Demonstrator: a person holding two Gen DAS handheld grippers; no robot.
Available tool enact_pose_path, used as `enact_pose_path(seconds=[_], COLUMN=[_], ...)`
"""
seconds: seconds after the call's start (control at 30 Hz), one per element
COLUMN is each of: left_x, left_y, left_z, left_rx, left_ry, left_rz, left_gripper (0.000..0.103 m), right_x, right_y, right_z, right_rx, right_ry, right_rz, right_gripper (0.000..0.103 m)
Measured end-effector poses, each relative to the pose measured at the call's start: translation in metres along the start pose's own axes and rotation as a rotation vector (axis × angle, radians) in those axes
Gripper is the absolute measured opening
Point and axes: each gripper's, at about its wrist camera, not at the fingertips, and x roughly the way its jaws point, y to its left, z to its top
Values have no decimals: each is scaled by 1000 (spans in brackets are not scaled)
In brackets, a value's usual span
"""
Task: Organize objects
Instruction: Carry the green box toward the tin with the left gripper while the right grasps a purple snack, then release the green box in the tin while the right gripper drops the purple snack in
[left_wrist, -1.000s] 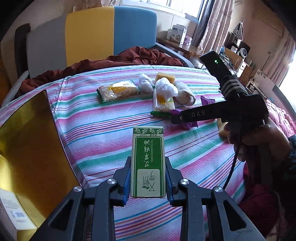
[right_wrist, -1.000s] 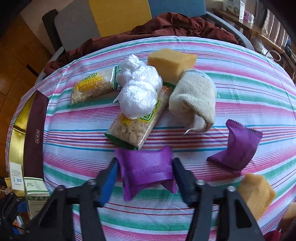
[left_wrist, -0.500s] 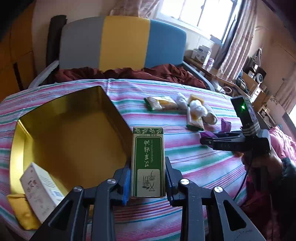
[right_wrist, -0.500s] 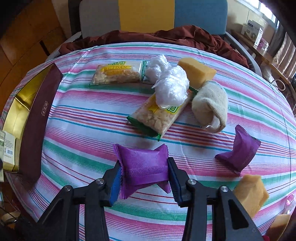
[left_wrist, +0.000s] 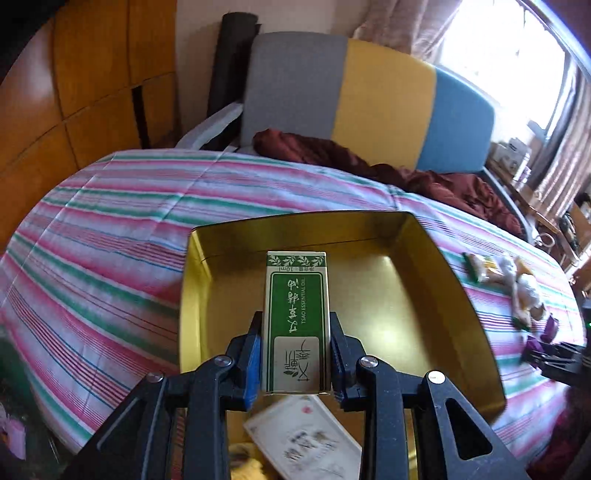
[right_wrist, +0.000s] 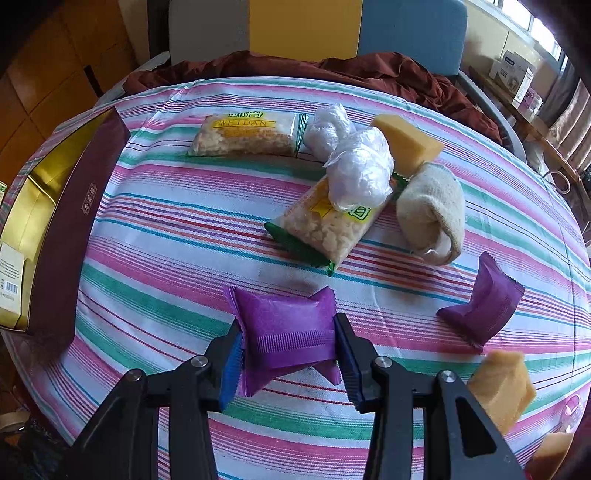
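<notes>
Left gripper (left_wrist: 295, 354) clamps the green essential-oil box (left_wrist: 295, 325) above the gold tray (left_wrist: 424, 295). Right gripper (right_wrist: 288, 354) squeezes a purple packet (right_wrist: 284, 332), snack bag (right_wrist: 328, 221) at twelve o'clock.

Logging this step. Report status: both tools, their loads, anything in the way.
Left tool shut on green box, over gold tray. Right tool shut on purple packet, above the cloth. White box lies in tray below.
</notes>
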Motion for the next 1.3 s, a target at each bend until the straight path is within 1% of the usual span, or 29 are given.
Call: enact_pose_path(seconds=[0.07,0.23,0.33,0.43,0.5,0.53,0.57,0.63,0.7,0.8,0.83,0.93,1.03,1.17,1.23,1.3], left_x=[11,27,35,46,46,45,43,38,28,9,2,-20,-39,-53,-57,-60], left_y=[8,18,23,25,27,28,29,28,27,29,30,31,31,35,38,40], left_z=[-2,-10,-13,-16,-19,-20,-22,-25,-29,-35,-38,-48,-58,-70,-74,-77], left_rx=[-8,-34,-44,-45,-68,-81,-87,-77,-70,-98,-110,-131,-135,-145,-155,-160], left_ry=[18,49,67,102,112,110,104,92,70,28,13,-32,-68,-74,-75,-79], left_rz=[23,44,50,51,48,49,56,75,79,70,69,67,74,62,49,45], left_gripper=[31,31,31,31,32,36,40,42,42,45,48,55,56,57,57,57], right_x=[1,2,2,1,3,3,3,4,3,2,1,-5,-18,-43,-54,-64], right_y=[0,0,1,-1,2,1,2,2,1,2,2,4,8,39,61,92], right_z=[0,0,0,-1,0,0,0,0,0,0,-1,-2,-2,2,10,21], right_rx=[-1,-5,-10,-12,-13,-15,-16,-21,-21,-24,-25,-19,18,-1,-13,-56], right_ry=[1,1,1,1,2,2,2,2,1,-3,-4,-20,-51,-126,-155,-177], right_rz=[-1,-5,-8,-10,-11,-12,-13,-14,-15,-18,-17,3,47,98,149,210], right_gripper=[45,45,45,45,45,45,45,45,45,45,45,45,45,45,45,45])
